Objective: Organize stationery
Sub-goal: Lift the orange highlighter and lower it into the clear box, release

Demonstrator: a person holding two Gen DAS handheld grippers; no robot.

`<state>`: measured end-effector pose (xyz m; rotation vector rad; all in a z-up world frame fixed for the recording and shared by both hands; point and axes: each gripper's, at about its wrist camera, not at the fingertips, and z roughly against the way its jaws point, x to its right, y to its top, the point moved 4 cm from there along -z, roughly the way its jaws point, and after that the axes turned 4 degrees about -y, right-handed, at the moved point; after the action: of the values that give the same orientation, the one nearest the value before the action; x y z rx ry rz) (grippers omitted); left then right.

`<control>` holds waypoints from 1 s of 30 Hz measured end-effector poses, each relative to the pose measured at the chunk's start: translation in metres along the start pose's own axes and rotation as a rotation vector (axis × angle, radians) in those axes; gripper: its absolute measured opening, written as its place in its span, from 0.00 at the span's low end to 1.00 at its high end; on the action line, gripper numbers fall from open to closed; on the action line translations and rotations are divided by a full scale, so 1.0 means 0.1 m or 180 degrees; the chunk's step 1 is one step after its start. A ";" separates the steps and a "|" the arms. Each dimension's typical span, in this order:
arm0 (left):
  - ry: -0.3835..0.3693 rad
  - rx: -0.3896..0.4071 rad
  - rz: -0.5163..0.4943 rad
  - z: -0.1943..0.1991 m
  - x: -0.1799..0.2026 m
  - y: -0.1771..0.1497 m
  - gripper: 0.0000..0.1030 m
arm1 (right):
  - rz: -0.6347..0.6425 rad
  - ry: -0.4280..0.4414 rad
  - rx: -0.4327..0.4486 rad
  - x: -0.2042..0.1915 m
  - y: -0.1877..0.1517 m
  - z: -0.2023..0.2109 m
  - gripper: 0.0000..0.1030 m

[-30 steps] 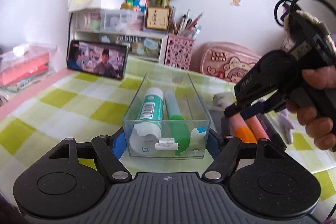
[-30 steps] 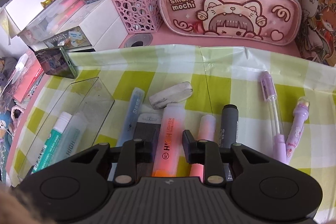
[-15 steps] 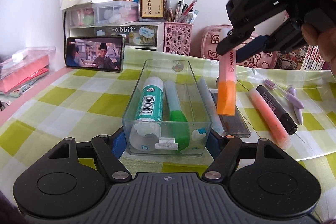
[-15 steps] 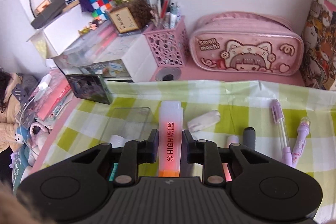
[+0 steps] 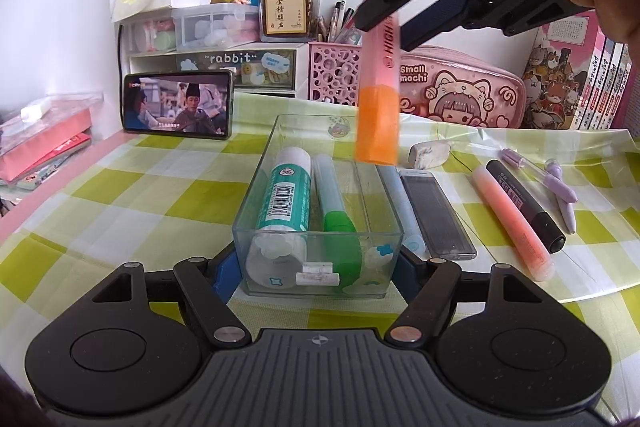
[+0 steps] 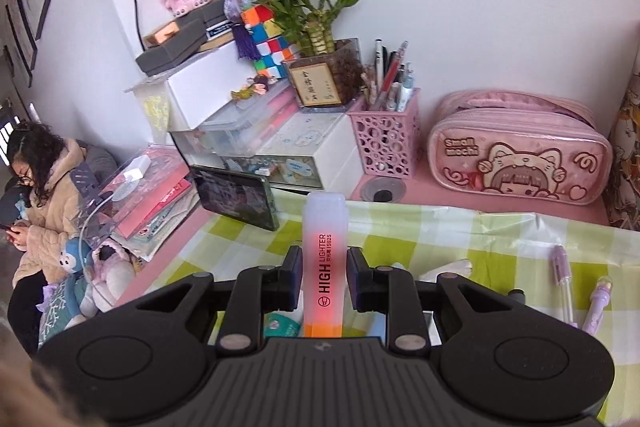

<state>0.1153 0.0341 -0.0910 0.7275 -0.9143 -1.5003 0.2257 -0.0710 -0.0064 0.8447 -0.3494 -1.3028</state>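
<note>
I see the green-and-white checked tablecloth (image 5: 120, 195) carrying the clear rectangular plastic box (image 5: 320, 239) that my left gripper (image 5: 318, 267) clamps by its near end, while at one o'clock above it my right gripper (image 6: 323, 277) pinches the orange translucent highlighter (image 5: 378, 95), hanging upright

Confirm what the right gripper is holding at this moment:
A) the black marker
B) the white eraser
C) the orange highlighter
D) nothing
C: the right gripper is clamped on the orange highlighter, which hangs in the air above the clear box, while the black marker and the white eraser lie on the checked cloth.
</note>
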 end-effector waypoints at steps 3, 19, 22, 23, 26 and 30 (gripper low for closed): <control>-0.0002 0.0001 0.0002 0.00 0.00 0.00 0.70 | 0.0048 0.0182 -0.0093 -0.11 -0.03 -0.11 0.15; -0.0001 0.0000 -0.0002 0.00 0.00 0.00 0.70 | -0.0193 0.0574 -0.0534 0.05 -0.27 -0.48 0.16; 0.0003 -0.0003 -0.0014 0.00 0.01 0.00 0.70 | -0.0208 0.0523 -0.0539 0.06 -0.30 -0.50 0.16; 0.0003 -0.0003 -0.0013 -0.01 0.01 0.00 0.70 | -0.0209 0.0517 -0.0540 0.05 -0.30 -0.51 0.16; 0.0006 -0.0004 -0.0019 -0.01 0.01 0.00 0.70 | -0.0135 0.0476 -0.0577 0.00 -0.31 -0.53 0.16; 0.0000 -0.0001 -0.0018 -0.01 0.01 0.00 0.70 | -0.0037 0.0339 -0.0641 0.00 -0.33 -0.57 0.18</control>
<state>0.1162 0.0332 -0.0910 0.7303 -0.9126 -1.5054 0.2405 -0.0517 -0.0681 0.7428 -0.1265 -1.2746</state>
